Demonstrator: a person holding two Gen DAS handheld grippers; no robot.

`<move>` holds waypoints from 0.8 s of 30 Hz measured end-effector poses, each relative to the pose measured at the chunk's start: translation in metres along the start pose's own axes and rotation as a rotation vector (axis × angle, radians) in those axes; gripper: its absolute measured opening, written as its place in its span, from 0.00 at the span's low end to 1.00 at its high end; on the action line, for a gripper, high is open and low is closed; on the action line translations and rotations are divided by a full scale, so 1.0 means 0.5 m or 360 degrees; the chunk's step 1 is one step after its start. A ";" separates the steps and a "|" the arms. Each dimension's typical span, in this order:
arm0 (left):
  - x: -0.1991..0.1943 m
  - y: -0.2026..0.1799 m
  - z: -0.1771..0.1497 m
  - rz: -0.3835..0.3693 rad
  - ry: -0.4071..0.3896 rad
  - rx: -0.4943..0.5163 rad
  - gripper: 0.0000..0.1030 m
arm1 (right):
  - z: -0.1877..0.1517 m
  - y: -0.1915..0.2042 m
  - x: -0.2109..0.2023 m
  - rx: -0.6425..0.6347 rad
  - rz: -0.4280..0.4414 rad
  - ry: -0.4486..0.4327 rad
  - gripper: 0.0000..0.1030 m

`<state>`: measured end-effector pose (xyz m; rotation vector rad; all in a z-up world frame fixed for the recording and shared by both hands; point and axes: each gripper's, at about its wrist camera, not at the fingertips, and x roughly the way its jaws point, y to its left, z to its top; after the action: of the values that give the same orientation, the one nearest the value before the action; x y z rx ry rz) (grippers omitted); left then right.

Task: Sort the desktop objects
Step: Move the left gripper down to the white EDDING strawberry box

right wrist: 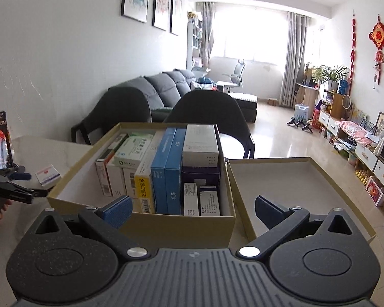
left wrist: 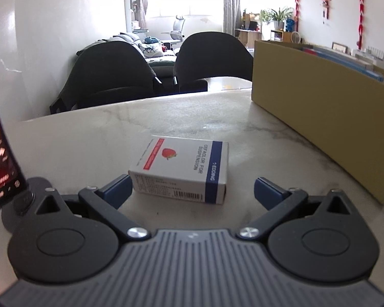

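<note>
A white medicine box (left wrist: 184, 168) with a strawberry picture and a blue stripe lies flat on the marble table (left wrist: 89, 143). My left gripper (left wrist: 192, 192) is open, its blue pads on either side of the box's near end, not closed on it. The same box shows small at the far left in the right wrist view (right wrist: 48, 174), with the left gripper beside it (right wrist: 20, 186). My right gripper (right wrist: 193, 208) is open and empty, hovering above the near wall of a cardboard box (right wrist: 181, 223) packed with several upright medicine boxes (right wrist: 166, 174).
An empty cardboard lid (right wrist: 302, 192) lies right of the filled box. The cardboard box's side (left wrist: 320, 112) stands right of the left gripper. A phone on a stand (right wrist: 0, 140) sits at the table's left. Two dark chairs (left wrist: 212, 58) stand behind the table.
</note>
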<state>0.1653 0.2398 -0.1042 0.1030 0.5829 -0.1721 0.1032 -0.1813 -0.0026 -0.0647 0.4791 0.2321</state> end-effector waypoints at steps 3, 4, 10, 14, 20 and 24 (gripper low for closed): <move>0.012 0.004 0.003 0.0005 0.0013 0.0022 1.00 | -0.008 0.004 -0.014 -0.0005 0.0029 0.0007 0.99; 0.016 0.007 0.004 0.0007 0.0015 0.0022 1.00 | -0.012 0.004 -0.019 -0.0002 0.0035 0.0003 0.99; 0.023 0.013 0.006 -0.0013 0.0000 0.0024 1.00 | -0.032 0.011 -0.036 0.0017 0.0056 0.0007 0.99; 0.019 0.014 0.013 0.0037 0.0000 0.0009 1.00 | -0.043 0.012 -0.037 0.0049 0.0073 0.0028 0.99; 0.012 0.008 0.046 0.0037 0.0082 -0.0277 1.00 | -0.053 0.013 -0.034 0.0088 0.0097 0.0049 0.99; 0.040 -0.009 0.069 0.0134 0.0235 -0.0445 1.00 | -0.052 0.019 -0.031 0.0107 0.0121 0.0047 0.99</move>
<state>0.1993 0.2276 -0.0866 -0.1316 0.7427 0.0001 0.0758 -0.1783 -0.0185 0.0157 0.5188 0.2894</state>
